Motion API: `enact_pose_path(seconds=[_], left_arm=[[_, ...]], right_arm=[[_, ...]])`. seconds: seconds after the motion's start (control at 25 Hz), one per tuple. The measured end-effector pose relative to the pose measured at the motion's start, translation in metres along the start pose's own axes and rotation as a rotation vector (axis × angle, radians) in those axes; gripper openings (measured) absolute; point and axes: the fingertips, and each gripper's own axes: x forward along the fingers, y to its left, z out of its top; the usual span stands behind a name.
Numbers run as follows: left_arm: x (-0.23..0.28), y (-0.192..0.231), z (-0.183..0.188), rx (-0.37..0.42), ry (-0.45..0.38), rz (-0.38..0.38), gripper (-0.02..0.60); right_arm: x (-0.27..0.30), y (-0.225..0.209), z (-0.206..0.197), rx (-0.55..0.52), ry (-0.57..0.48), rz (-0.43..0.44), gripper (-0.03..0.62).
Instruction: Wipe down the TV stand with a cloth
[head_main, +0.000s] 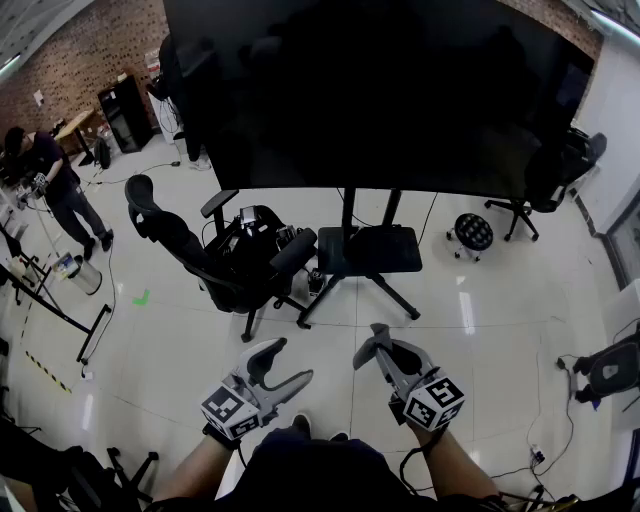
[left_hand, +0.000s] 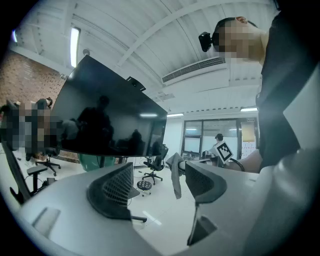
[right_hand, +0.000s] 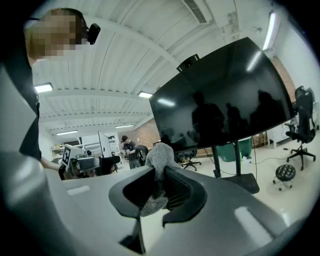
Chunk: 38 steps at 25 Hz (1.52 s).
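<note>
The big black TV (head_main: 370, 90) stands on a black stand with a flat base shelf (head_main: 370, 250) on splayed legs. In the head view both grippers hover low, well short of the stand. My right gripper (head_main: 373, 343) is shut on a grey knitted cloth (right_hand: 159, 156), which bunches up out of the jaws in the right gripper view, with the TV (right_hand: 225, 102) and its shelf (right_hand: 246, 183) beyond. My left gripper (head_main: 285, 364) is open and holds nothing. The left gripper view shows the cloth (left_hand: 175, 175) hanging beside the TV (left_hand: 107, 117).
A black office chair (head_main: 215, 255) sits just left of the stand's legs. A round stool (head_main: 472, 232) and another chair (head_main: 540, 180) are at the right. A person (head_main: 55, 185) stands far left by benches. Cables run along the white tile floor at the right.
</note>
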Motion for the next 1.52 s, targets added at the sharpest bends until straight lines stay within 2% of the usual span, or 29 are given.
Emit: enact_pose_path(seconds=[0.2, 0.32, 0.48, 0.72, 1.08, 1.24, 1.4, 1.52], left_arm=[[0.001, 0.022, 0.000, -0.003, 0.003, -0.039, 0.353], [0.000, 0.034, 0.002, -0.010, 0.012, -0.077, 0.353], [0.005, 0.051, 0.005, 0.020, 0.018, -0.127, 0.353], [0.024, 0.080, 0.004, 0.037, 0.051, -0.174, 0.353], [0.113, 0.138, -0.005, -0.020, 0.083, -0.150, 0.333], [0.161, 0.176, -0.009, -0.046, 0.073, -0.129, 0.354], [0.207, 0.205, -0.023, -0.059, 0.099, -0.127, 0.386], [0.242, 0.225, -0.037, -0.068, 0.103, -0.119, 0.401]], right_arm=[[0.025, -0.001, 0.000, -0.016, 0.000, -0.014, 0.049], [0.041, -0.007, -0.002, -0.013, 0.004, -0.056, 0.049], [0.065, -0.022, -0.002, -0.034, 0.019, -0.113, 0.049], [0.112, -0.055, -0.015, -0.087, 0.110, -0.131, 0.049], [0.199, -0.174, -0.026, -0.079, 0.161, -0.151, 0.049], [0.254, -0.236, -0.027, -0.094, 0.188, -0.161, 0.049], [0.301, -0.294, -0.029, -0.069, 0.186, -0.183, 0.049], [0.337, -0.335, -0.036, -0.125, 0.206, -0.188, 0.049]])
